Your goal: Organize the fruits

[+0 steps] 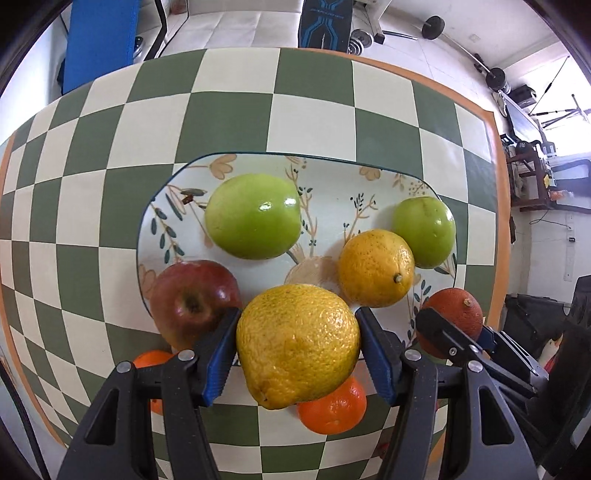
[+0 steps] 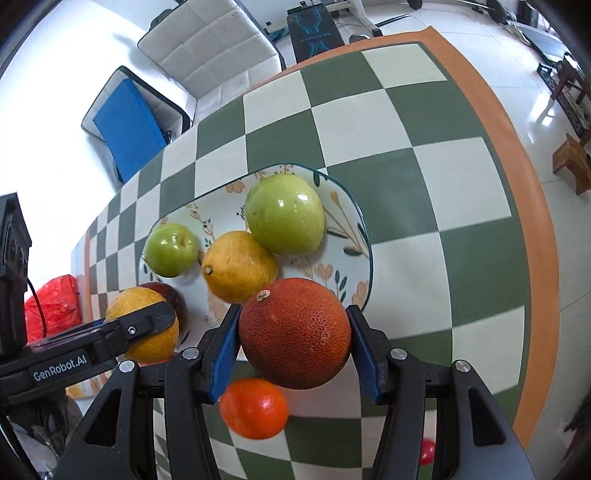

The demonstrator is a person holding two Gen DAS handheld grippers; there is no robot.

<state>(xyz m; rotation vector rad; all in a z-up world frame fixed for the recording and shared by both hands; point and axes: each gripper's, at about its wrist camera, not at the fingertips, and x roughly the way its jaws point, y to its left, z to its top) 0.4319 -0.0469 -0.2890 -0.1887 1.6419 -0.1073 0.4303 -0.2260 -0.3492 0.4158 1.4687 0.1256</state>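
Over plate point(image 1: 373, 184): both tongs point(image 1: 297, 349) point(image 2: 293, 341) w/ citrus.

We read this as a home, a living room doubling as gym: checkered tablecloth point(image 1: 236, 110) on the table, white tufted sofa point(image 2: 210, 48) behind it, barbell point(image 1: 461, 48) and weight plates point(image 1: 360, 40) on the tiled floor point(image 2: 532, 110), a weight bench point(image 2: 314, 33), small wooden stool point(image 2: 572, 162).

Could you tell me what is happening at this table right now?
A person is sorting fruit with two handheld grippers. The left gripper is shut on a yellow citrus, the right gripper on a dark orange, both near the plate, which holds two green apples and another yellow citrus.
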